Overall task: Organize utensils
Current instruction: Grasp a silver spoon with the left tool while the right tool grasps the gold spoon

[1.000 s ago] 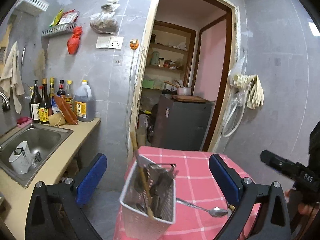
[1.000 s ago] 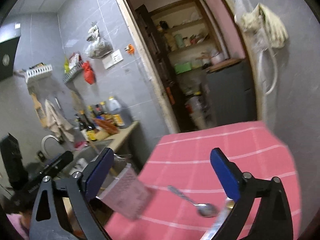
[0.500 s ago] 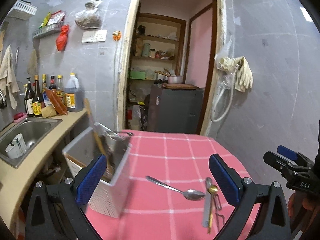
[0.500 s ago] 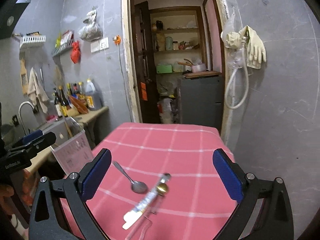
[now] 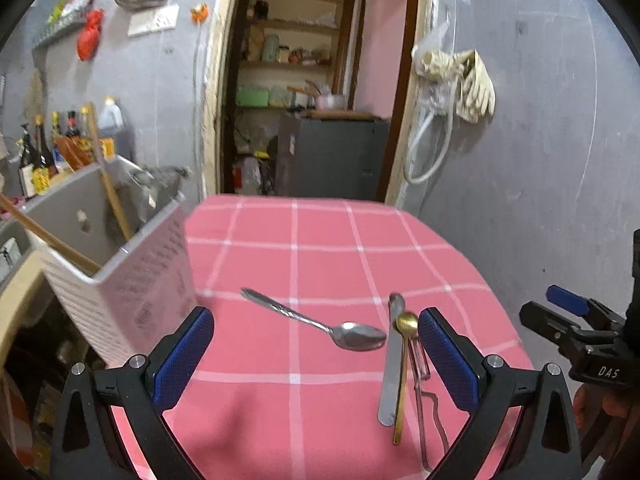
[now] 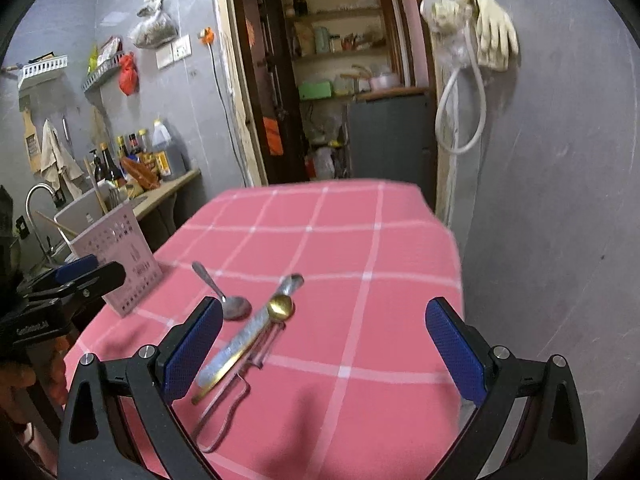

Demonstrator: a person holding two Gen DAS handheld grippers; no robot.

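A silver spoon (image 5: 320, 322) lies on the pink checked tablecloth (image 5: 320, 240). Right of it lie a flat silver utensil (image 5: 390, 364), a gold spoon (image 5: 403, 364) and a thin wire utensil (image 5: 424, 396), side by side. A white perforated utensil basket (image 5: 120, 276) stands at the table's left edge with wooden chopsticks (image 5: 108, 188) and metal tools in it. My left gripper (image 5: 316, 356) is open and empty above the spoons. My right gripper (image 6: 324, 348) is open and empty, hovering near the same utensils (image 6: 256, 328). The basket shows at left in the right wrist view (image 6: 116, 256).
A counter with a sink (image 6: 52, 236) and sauce bottles (image 6: 140, 156) runs along the left wall. A doorway (image 5: 312, 100) with shelves and a grey cabinet (image 5: 336, 156) lies beyond the table. Gloves and a hose (image 5: 452, 80) hang on the right wall.
Both grippers have swung over the table and come lower toward the loose utensils. The basket has shifted to the left of both views. Both grippers stayed open.
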